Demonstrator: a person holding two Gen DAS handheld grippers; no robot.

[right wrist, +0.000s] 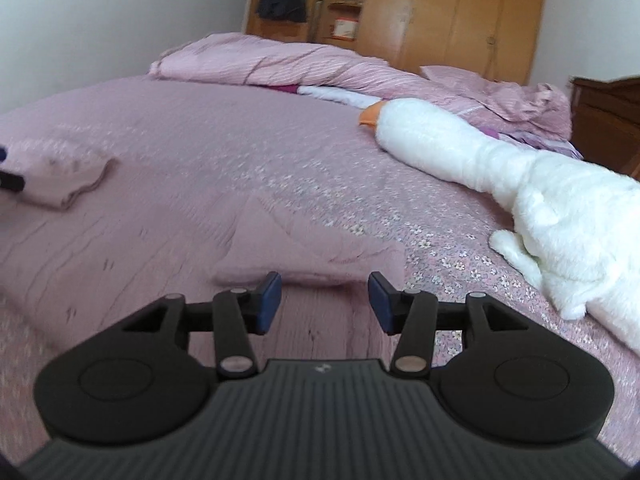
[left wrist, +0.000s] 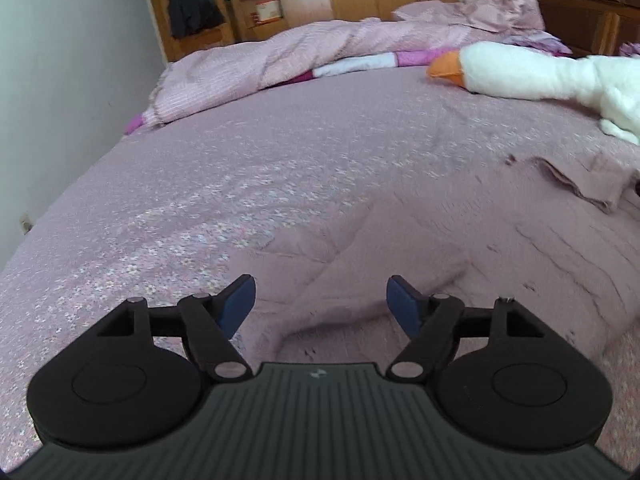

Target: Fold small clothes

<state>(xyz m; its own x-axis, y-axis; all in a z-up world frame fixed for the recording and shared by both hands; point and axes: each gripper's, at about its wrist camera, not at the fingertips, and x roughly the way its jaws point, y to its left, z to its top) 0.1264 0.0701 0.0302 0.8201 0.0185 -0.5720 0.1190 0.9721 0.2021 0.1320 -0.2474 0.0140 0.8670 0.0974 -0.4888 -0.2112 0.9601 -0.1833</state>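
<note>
1. Left gripper (left wrist: 321, 300): jaws spread wide and empty, blue pads (left wrist: 236, 306) apart, hovering just above the mauve garment (left wrist: 360, 264).
2. Mauve garment: lies flat on the bed (left wrist: 200, 184), directly ahead of the left gripper at 12 o'clock; a folded flap crosses between the pads. In the right wrist view the same cloth (right wrist: 288, 240) sits at 12 o'clock, its near edge just beyond the jaws.
3. Right gripper (right wrist: 325, 300): jaws wide, nothing between them, held low over the garment.
4. Folded cloth (right wrist: 64, 178): a small stacked piece of the same colour, at 10 o'clock in the right wrist view and 2 o'clock in the left (left wrist: 580, 180).
5. Plush goose (right wrist: 500, 176): white, orange beak, stretched along the bed at 2 o'clock, apart from the garment.
6. Pink quilt (left wrist: 280, 56): bunched along the far side of the bed, 12 o'clock.
7. Wooden wardrobe (right wrist: 452, 8): stands behind the bed.
</note>
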